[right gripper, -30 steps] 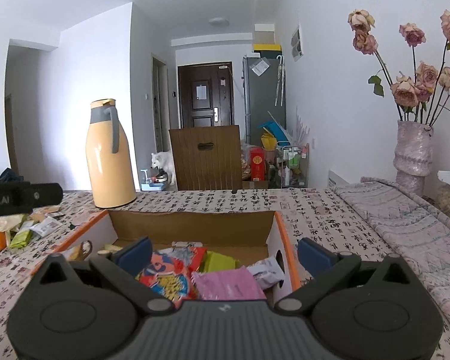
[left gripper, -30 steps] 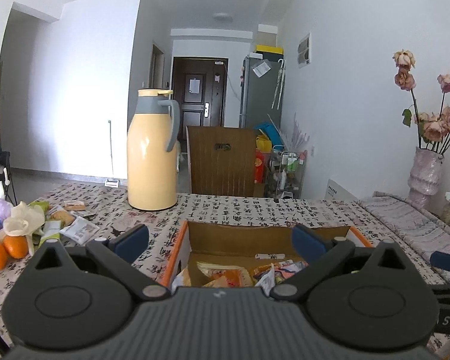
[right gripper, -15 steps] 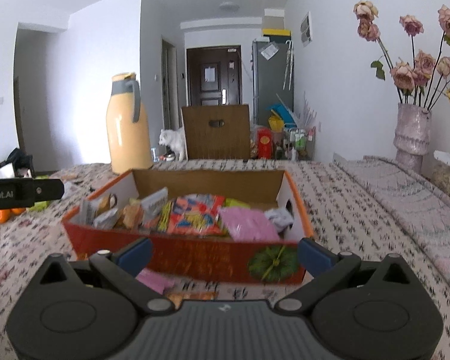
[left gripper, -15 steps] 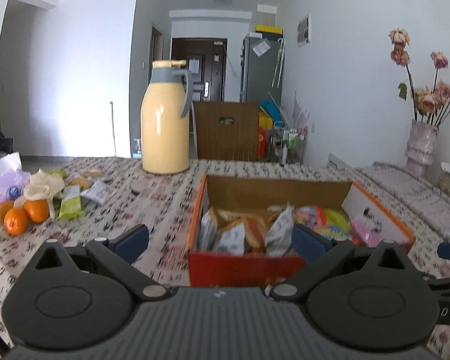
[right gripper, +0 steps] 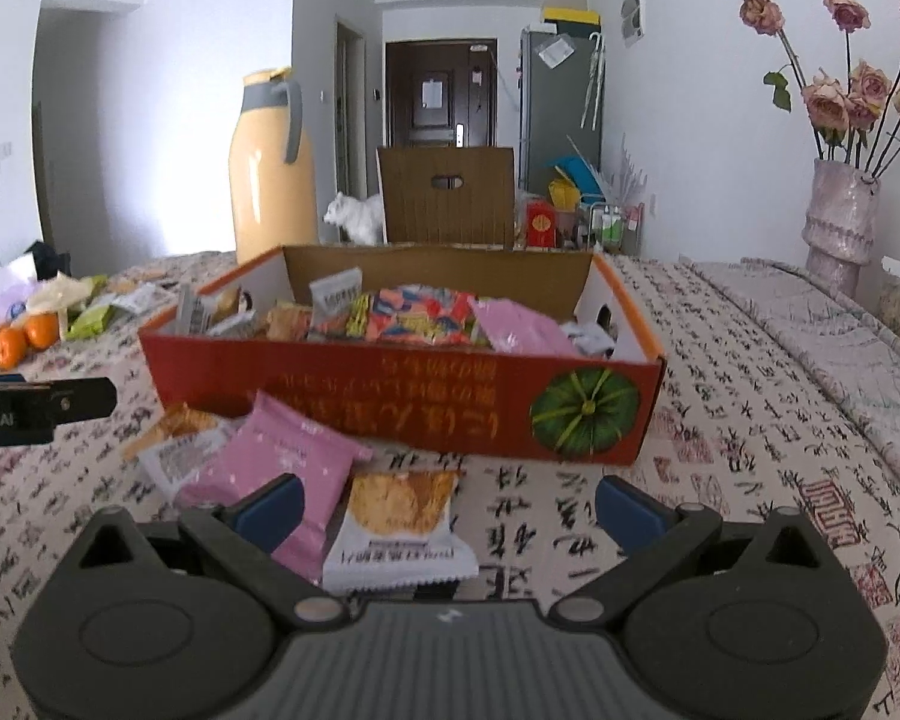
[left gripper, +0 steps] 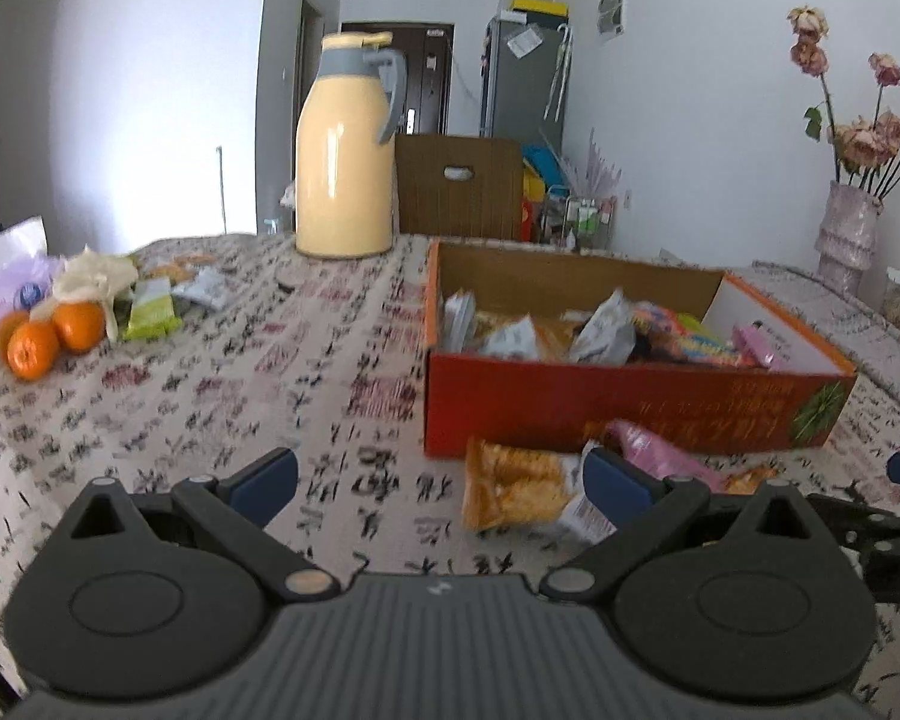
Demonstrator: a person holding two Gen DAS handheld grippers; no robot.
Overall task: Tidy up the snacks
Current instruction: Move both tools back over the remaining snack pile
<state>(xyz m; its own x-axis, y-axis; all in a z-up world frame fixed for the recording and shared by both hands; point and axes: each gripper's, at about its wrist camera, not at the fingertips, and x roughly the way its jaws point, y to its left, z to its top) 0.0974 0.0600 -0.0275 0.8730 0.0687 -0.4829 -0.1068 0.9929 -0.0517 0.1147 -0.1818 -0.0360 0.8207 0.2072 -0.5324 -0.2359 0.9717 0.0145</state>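
Light: the room was bright with daylight, strongest on the white wall (left gripper: pixel 150 120) at the left.
Glare: a pale shine ran down the yellow jug (left gripper: pixel 345 156).
Shadows: soft and dark under the red box (right gripper: pixel 402 402).
Blur: the tablecloth (left gripper: pixel 210 408) print looked smeared in the left view; the right view was sharper.
Edges: the walls bent, and the corners were black.

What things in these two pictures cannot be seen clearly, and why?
- Snack packets deep in the red cardboard box: both views, hidden by its front wall and the top packets.
- Pink packet, near end: right wrist view, behind the right gripper.
- Tablecloth print: left wrist view, motion-blurred.
- Box lettering: right wrist view, upside down, blurred.
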